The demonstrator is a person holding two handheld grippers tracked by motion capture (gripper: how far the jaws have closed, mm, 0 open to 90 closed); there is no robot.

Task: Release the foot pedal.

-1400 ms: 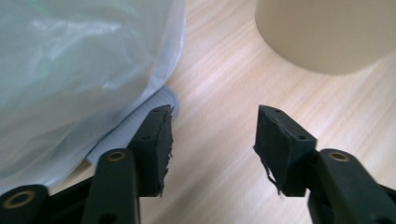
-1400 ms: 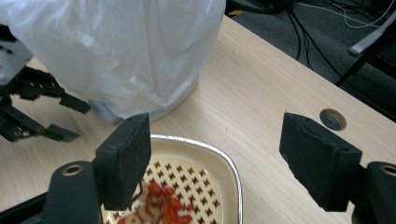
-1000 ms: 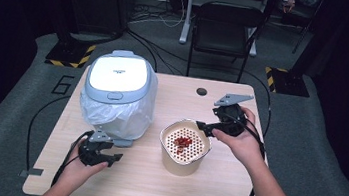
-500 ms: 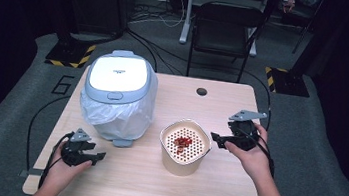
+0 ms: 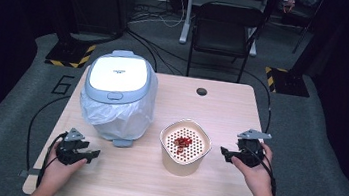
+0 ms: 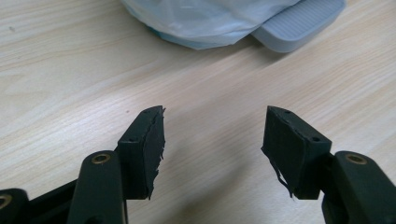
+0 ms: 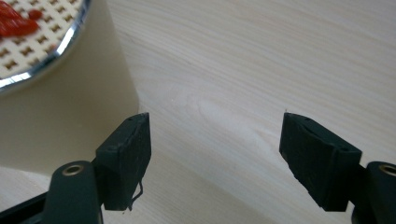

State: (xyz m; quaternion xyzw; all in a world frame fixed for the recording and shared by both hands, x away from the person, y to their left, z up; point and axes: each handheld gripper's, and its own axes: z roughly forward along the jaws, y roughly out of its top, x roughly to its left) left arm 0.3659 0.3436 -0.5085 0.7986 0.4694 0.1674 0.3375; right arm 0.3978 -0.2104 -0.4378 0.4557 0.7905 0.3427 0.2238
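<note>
Left hand-held gripper (image 5: 86, 153) jaws apart, empty; right hand-held gripper (image 5: 226, 155) spread wide, empty, beside cream container (image 5: 183, 155).

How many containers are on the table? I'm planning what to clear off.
2. A lidded bin lined with a plastic bag stands at the back left; a cream tub with a perforated insert holding red bits sits near the middle front. None seems hidden.
</note>
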